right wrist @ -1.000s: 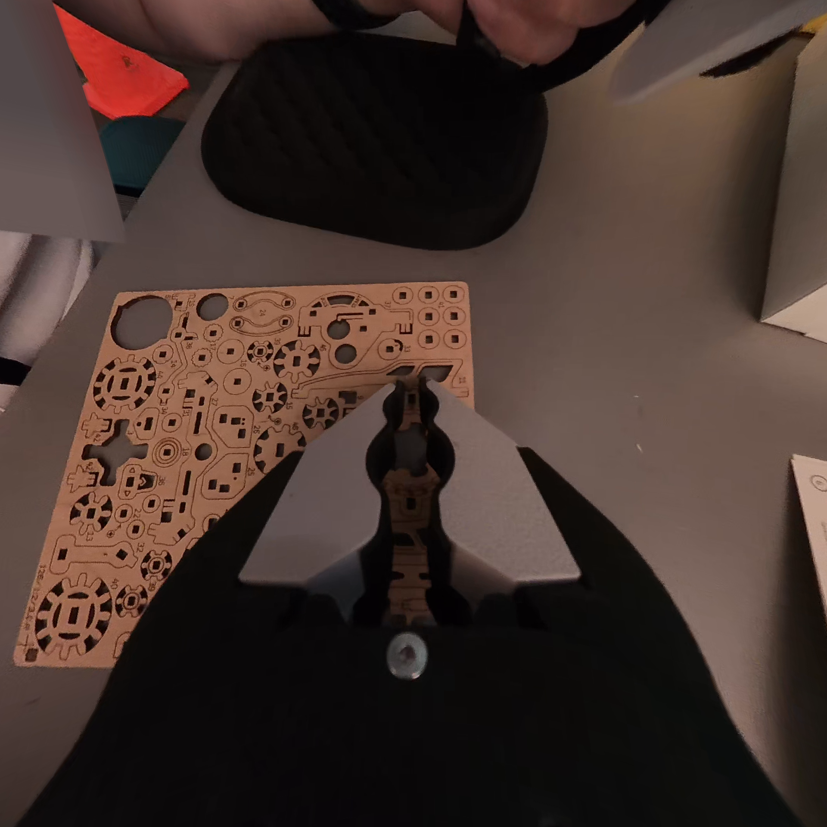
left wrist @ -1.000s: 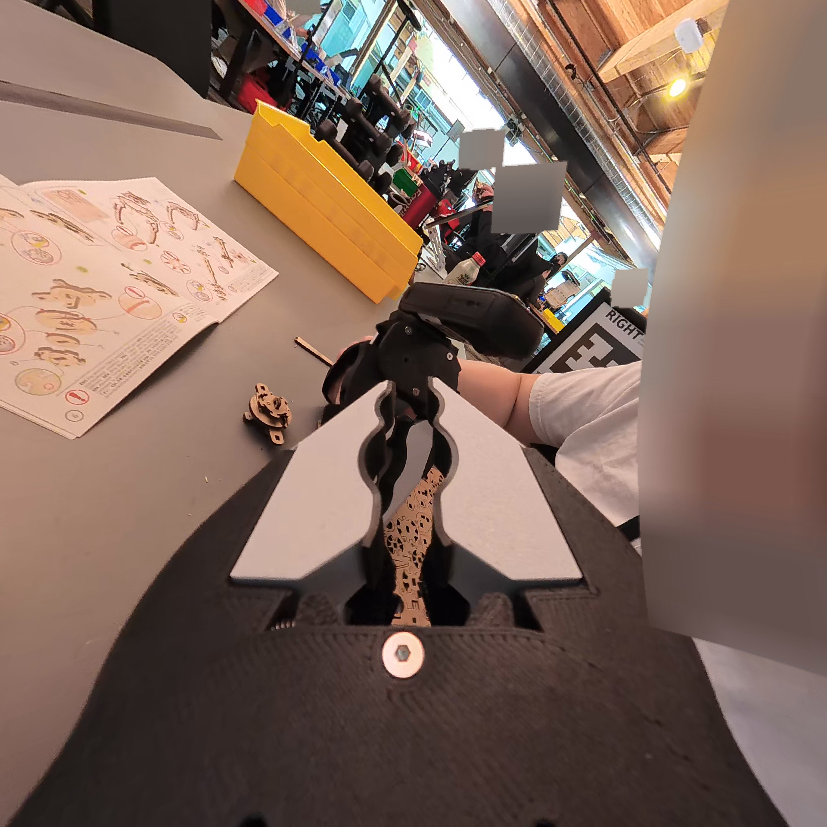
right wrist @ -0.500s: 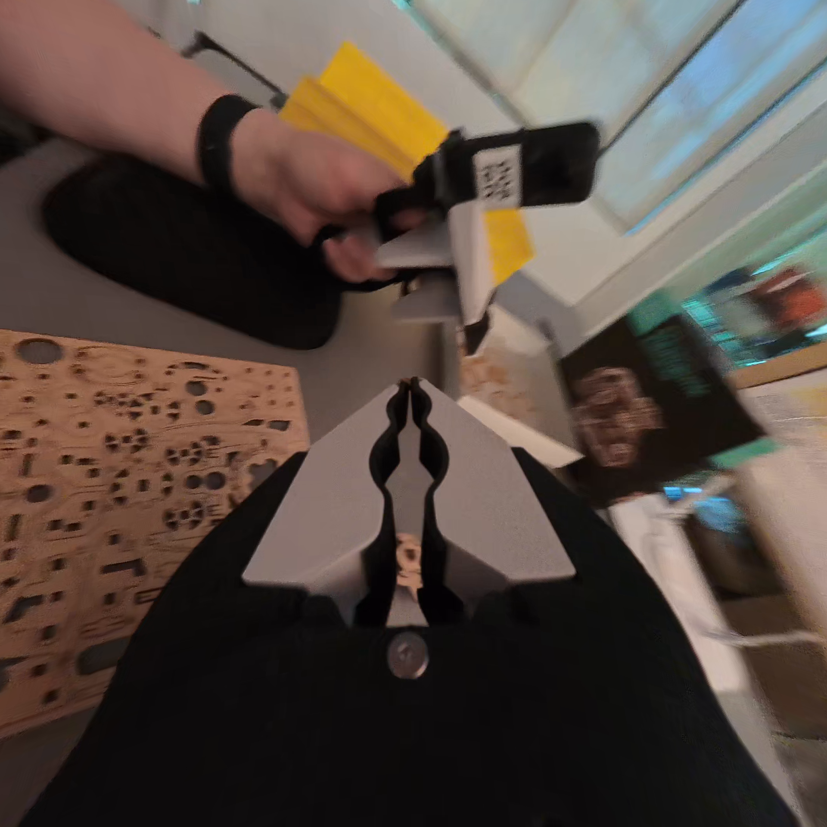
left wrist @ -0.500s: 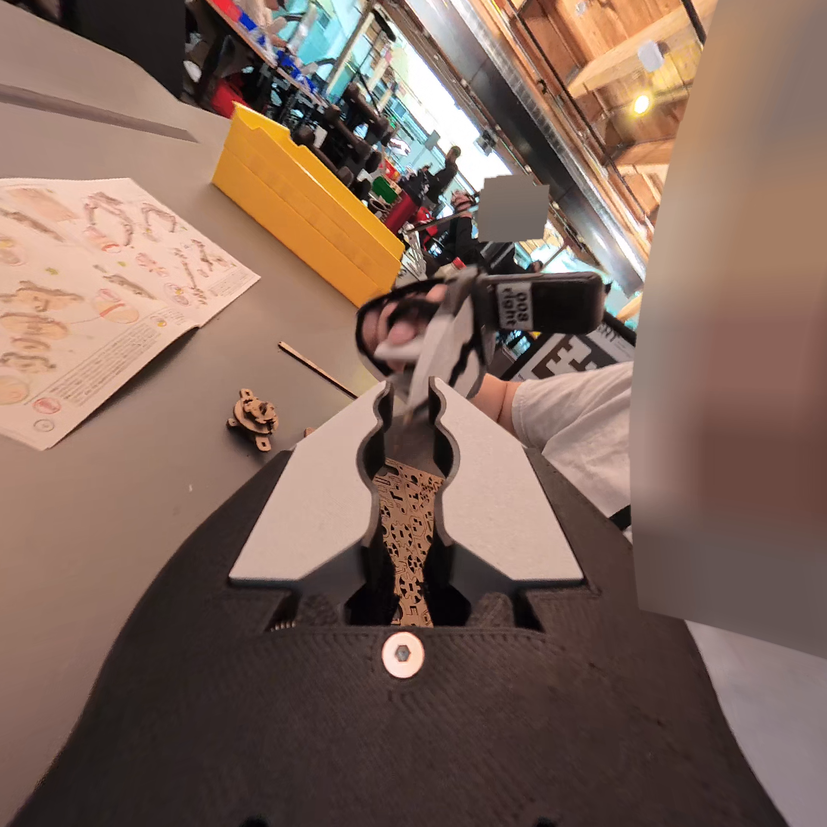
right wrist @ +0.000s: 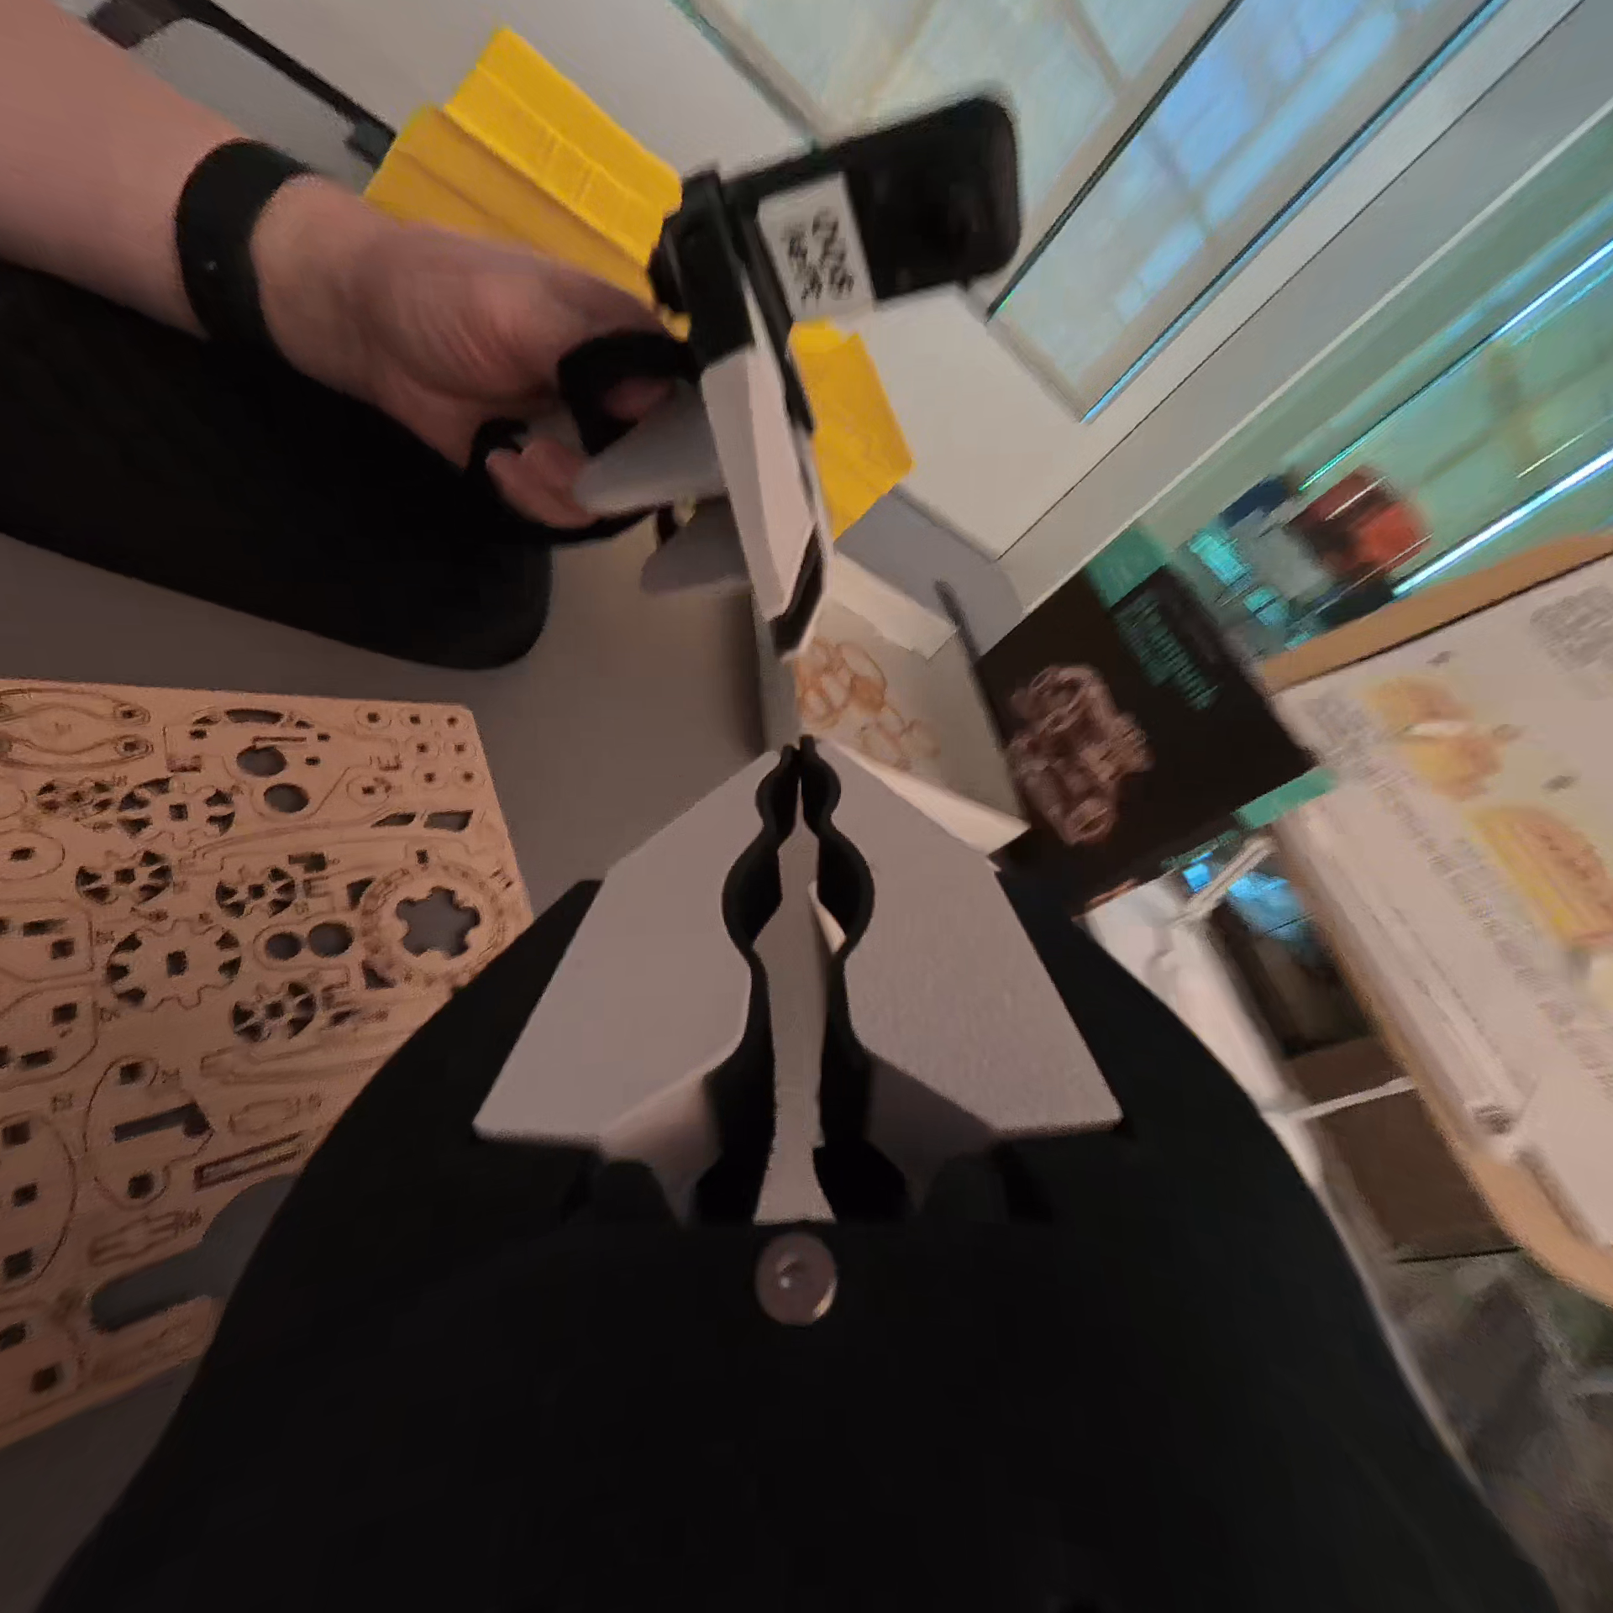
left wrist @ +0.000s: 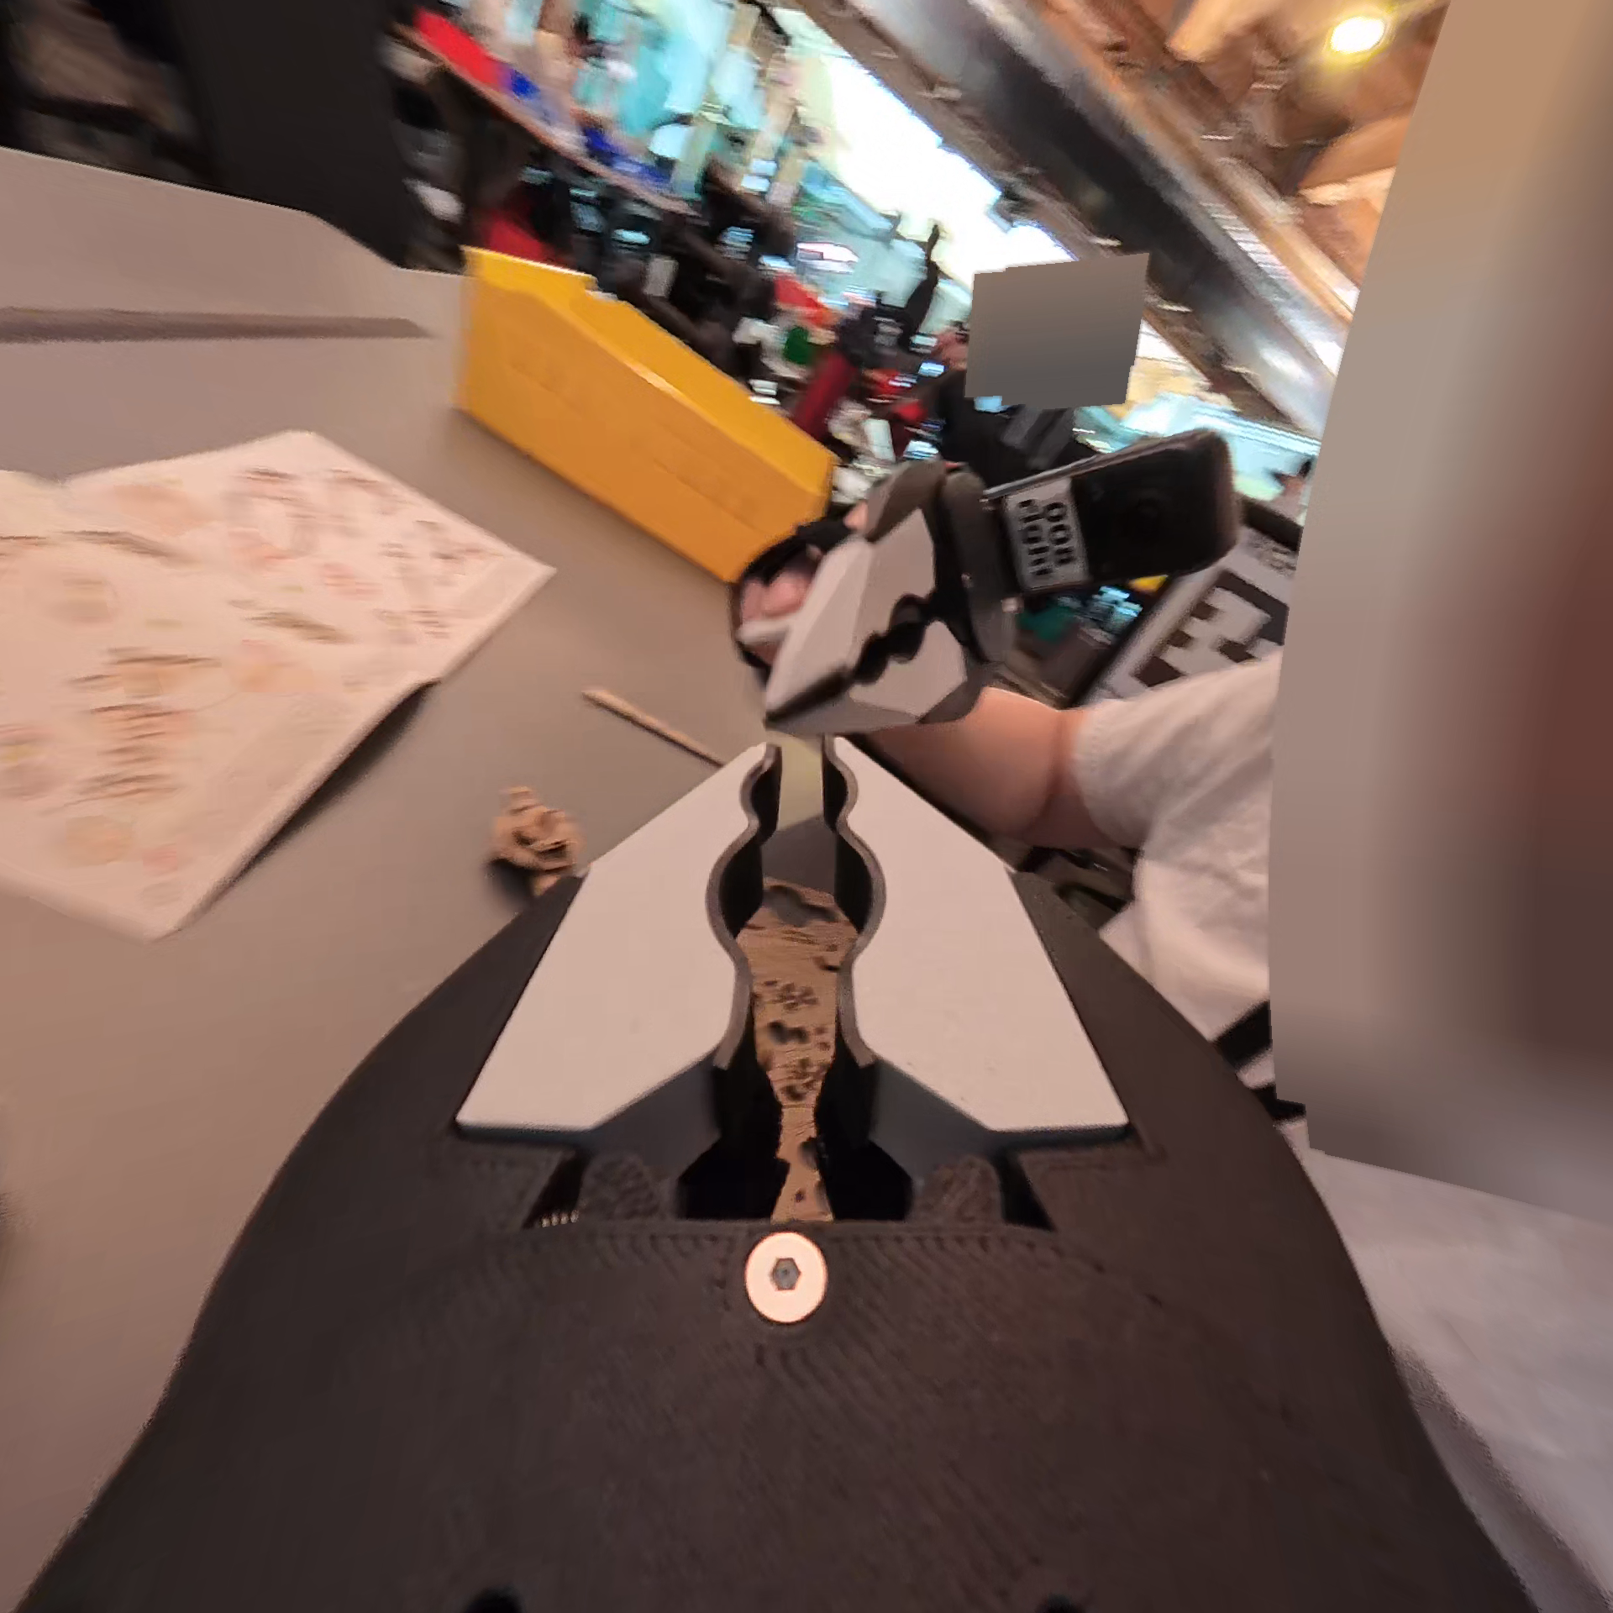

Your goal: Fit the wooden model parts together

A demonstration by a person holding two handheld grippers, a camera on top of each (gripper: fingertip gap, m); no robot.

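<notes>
A laser-cut wooden parts sheet (right wrist: 218, 916) lies flat on the grey table, left of my right gripper (right wrist: 799, 758). The right gripper's tips touch and I see nothing between them. It is raised off the table and points at my left gripper (right wrist: 785, 641), which hangs just ahead. In the left wrist view my left gripper (left wrist: 798, 752) has a narrow gap between its tips, with nothing in it. The sheet (left wrist: 799, 978) shows below it. The right gripper (left wrist: 777, 711) hovers just beyond its tips. A small assembled wooden part (left wrist: 534, 840) lies on the table to the left.
An instruction sheet (left wrist: 218, 646) and a yellow bin (left wrist: 628, 419) sit at the left and back. A thin wooden stick (left wrist: 650, 723) lies near the bin. A black pad (right wrist: 218, 489), a dark kit box (right wrist: 1126, 742) and an open booklet (right wrist: 1440, 785) surround the sheet.
My right gripper lifted off the wooden sheet, swung up and now faces the left gripper, its tips touching. The left gripper shifted only slightly and kept the same narrow gap.
</notes>
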